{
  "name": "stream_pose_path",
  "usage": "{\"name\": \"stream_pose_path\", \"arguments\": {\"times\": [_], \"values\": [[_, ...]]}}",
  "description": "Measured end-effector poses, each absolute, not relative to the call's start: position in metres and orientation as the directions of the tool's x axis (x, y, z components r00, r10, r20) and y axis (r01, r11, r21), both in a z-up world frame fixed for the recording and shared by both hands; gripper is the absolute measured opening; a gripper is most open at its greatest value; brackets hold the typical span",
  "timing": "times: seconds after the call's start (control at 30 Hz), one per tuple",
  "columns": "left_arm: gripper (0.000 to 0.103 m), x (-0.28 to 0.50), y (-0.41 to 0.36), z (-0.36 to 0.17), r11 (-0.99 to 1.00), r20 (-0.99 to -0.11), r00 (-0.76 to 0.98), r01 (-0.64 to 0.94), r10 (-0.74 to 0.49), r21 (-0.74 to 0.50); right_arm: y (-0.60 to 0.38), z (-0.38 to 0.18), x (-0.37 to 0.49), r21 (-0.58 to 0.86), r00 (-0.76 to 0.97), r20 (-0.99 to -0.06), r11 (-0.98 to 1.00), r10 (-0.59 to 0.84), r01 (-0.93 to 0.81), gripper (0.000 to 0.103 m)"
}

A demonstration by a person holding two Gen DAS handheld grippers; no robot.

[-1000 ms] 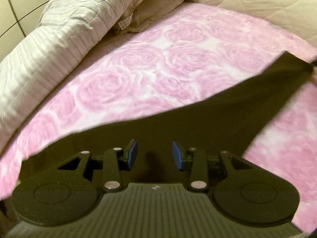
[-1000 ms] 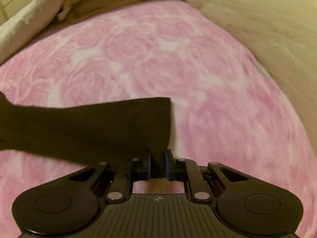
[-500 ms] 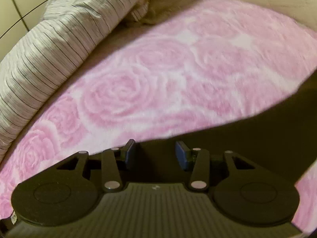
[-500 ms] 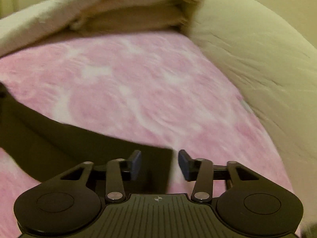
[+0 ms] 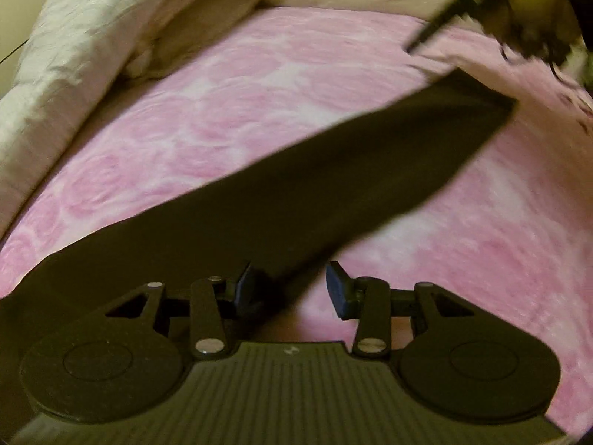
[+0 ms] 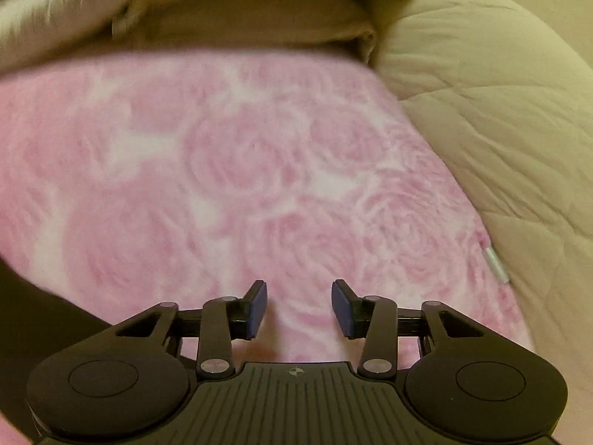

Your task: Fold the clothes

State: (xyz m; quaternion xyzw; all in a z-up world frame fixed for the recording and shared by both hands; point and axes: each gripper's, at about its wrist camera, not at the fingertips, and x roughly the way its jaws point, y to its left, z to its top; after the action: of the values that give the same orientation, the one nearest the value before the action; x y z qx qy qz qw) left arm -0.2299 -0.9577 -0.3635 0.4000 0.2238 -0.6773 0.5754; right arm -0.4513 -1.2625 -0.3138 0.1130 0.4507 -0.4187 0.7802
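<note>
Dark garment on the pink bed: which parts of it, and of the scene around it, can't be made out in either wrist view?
- Dark garment: near end hidden under the left gripper body in the left wrist view; type unclear.
- Same garment, right wrist view: only a sliver, cut by the left edge.
- Dark blurred shape, top right: motion blur hides what it is.

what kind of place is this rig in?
Most likely a bedroom, working on a bed: pink rose-print blanket as the surface, pillows stacked at its far end, a beige quilted comforter bunched alongside.
</note>
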Motion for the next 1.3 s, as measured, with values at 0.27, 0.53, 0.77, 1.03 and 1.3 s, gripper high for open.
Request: {"name": "stream_pose_path", "arguments": {"times": [0.27,0.53,0.77,1.03,1.3], "values": [[0.038,-0.248,-0.970,-0.384,-0.355,-0.826,-0.040,0.914,-0.563,0.198,-1.166,-0.323,-0.465,-0.111,0.355,-0.859,0.811,-0.369,0.574,0.043],[0.038,-0.254,-0.983,-0.384,-0.402,-0.834,-0.062,0.894,-0.548,0.198,-1.226,-0.349,-0.459,-0.034,0.359,-0.866,0.757,-0.348,0.652,0.044],[0.039,-0.258,-0.974,-0.383,-0.420,-0.831,-0.034,0.874,-0.556,0.246,-1.239,-0.318,-0.501,-0.009,0.328,-0.816,0.578,-0.477,0.816,0.044],[0.040,-0.264,-0.982,-0.389,-0.441,-0.814,0.017,0.834,-0.580,0.332,-1.216,-0.320,-0.565,0.142,0.340,-0.844,0.438,-0.415,0.887,0.044],[0.014,-0.266,-0.981,-0.393,-0.488,-0.807,0.070,0.765,-0.586,0.420,-1.205,-0.345,-0.547,0.255,0.408,-0.833,0.394,-0.375,0.883,0.014]]}}
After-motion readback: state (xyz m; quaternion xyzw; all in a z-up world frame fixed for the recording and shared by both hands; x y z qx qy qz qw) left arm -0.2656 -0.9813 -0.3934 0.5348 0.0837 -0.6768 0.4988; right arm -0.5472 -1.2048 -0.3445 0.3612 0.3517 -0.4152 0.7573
